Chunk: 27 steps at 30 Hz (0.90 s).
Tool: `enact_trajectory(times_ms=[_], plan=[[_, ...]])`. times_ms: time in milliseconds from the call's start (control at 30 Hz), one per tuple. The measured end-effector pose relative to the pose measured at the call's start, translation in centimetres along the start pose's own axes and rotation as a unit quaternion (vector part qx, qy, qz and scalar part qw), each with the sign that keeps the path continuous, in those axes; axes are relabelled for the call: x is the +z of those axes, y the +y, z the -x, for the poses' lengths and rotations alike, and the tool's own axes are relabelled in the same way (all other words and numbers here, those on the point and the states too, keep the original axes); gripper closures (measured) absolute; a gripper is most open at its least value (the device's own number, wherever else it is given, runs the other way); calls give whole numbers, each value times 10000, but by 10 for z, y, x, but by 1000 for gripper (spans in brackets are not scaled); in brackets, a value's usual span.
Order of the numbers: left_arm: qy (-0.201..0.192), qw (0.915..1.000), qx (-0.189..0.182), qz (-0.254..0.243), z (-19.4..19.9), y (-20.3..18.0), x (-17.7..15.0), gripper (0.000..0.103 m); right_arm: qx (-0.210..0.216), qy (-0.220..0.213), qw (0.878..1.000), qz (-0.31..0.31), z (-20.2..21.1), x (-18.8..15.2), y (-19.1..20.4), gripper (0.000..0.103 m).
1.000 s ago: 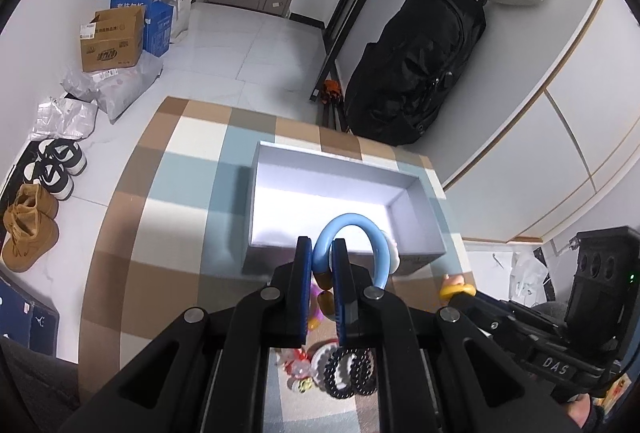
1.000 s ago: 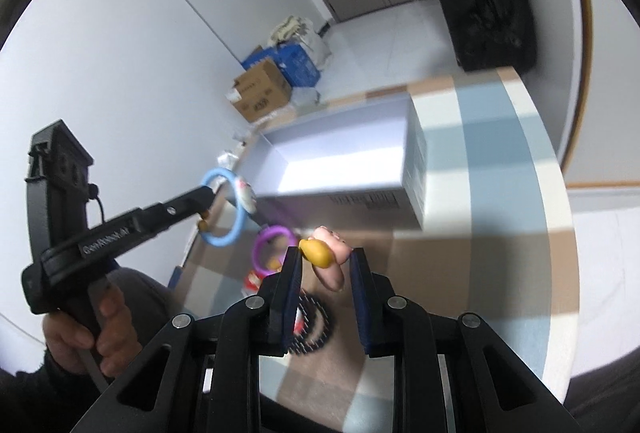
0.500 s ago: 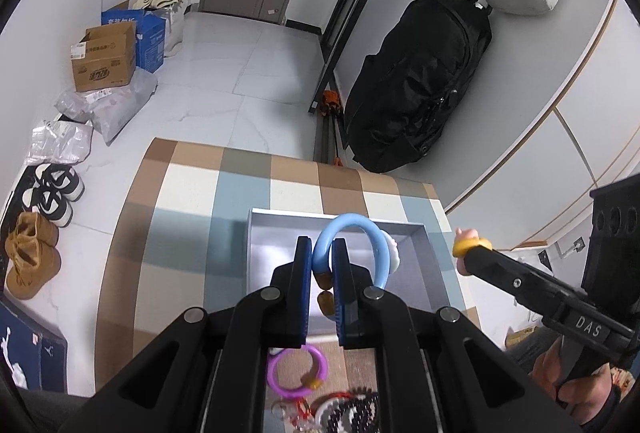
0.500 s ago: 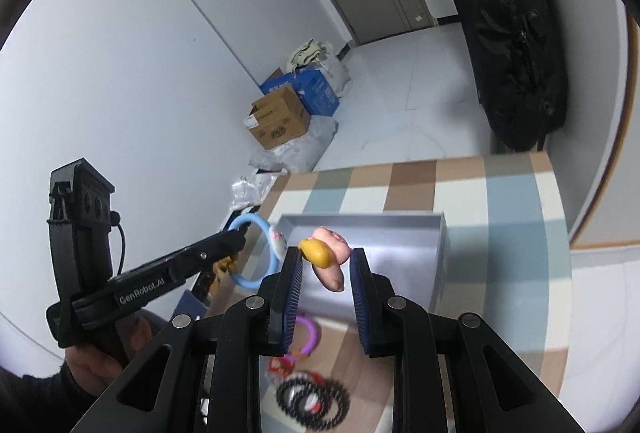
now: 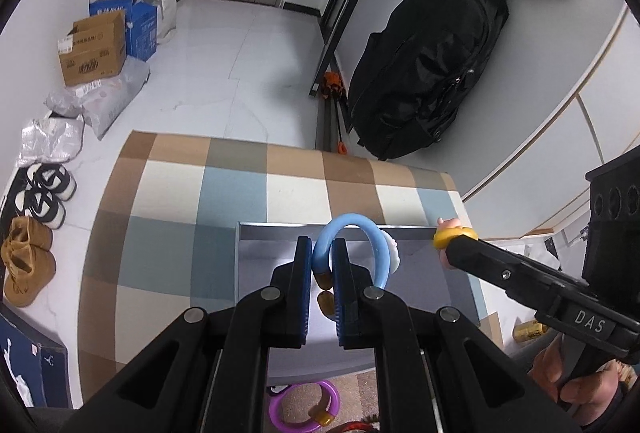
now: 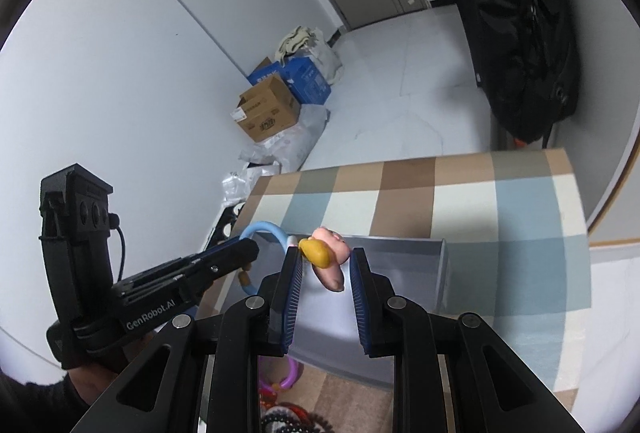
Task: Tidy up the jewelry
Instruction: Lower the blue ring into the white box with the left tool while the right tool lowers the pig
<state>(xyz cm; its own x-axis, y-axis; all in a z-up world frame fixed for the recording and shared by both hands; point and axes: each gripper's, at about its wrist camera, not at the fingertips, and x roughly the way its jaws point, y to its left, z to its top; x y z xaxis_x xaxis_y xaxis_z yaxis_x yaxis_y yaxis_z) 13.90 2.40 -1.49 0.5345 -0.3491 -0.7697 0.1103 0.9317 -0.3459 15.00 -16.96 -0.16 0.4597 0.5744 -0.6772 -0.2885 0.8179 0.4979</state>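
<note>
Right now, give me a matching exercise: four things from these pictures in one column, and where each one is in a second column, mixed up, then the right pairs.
Things
1. blue bracelet
2. yellow and pink ring
3. purple bracelet
4. grey box

Places
A. lying on the checked cloth on the near side of the box
B. clamped in the left gripper, over the box
C. resting open on the checked cloth
D. at the tip of the right gripper, over the box

Pairs: 1-B, 2-D, 3-A, 4-C
</note>
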Motion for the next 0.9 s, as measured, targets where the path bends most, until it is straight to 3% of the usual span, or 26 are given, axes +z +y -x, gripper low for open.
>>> enact_trajectory(times_ms=[200, 500, 600, 667, 767, 833, 900], plan=[[136, 9998, 104, 74, -10, 0, 3, 98, -11, 148, 9998, -115, -13, 0, -6, 80], [189, 9997, -100, 122, -14, -6, 7, 97, -28, 250, 9994, -240, -22, 0, -10, 79], [264, 9986, -391, 224, -14, -6, 10, 89, 0, 175, 9995, -280, -19, 0, -12, 78], [273, 9984, -435, 223, -13, -7, 10, 74, 29, 41, 9996, -279, -13, 1, -11, 77], [152, 9980, -553, 252, -6, -7, 9, 63, 79, -142, 9996, -230, -1, 3, -10, 62], [141, 9979, -594, 223, -4, -8, 8, 62, 60, -289, 9993, -220, 7, 2, -11, 40], [73, 9986, -508, 158, 0, -9, 6, 62, 33, -423, 9989, -188, 14, 0, -12, 27]])
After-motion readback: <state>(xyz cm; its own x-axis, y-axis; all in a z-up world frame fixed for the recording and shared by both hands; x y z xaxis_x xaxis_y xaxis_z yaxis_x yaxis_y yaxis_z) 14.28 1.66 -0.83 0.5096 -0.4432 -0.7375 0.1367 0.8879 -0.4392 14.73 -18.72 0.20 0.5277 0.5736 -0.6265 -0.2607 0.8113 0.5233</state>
